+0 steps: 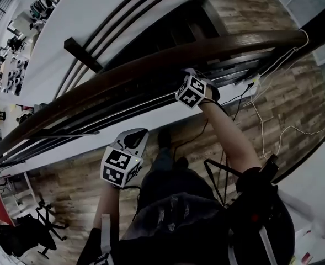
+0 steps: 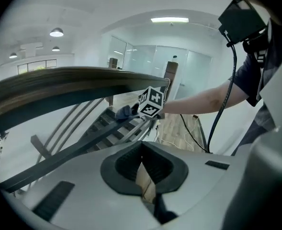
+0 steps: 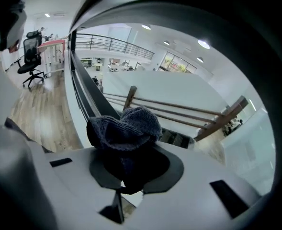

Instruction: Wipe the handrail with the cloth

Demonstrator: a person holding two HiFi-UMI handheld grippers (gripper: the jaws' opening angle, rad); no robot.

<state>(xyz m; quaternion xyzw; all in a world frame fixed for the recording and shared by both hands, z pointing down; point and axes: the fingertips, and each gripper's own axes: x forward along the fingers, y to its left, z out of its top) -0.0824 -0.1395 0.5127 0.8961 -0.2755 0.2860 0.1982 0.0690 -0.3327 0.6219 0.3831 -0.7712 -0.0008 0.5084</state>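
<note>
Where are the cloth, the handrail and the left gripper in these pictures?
cloth [image 3: 126,128]: right gripper view, the bunched top of the knit fabric.
handrail [image 1: 140,69]: head view, the top of the dark wooden rail.
left gripper [image 2: 141,150]: left gripper view, midway between its jaws.

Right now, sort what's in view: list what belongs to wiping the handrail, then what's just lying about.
Job: handrail, cloth, right gripper clamping the cloth.
Lying about: office chair, loose white cables, idle left gripper, shut on nothing.
</note>
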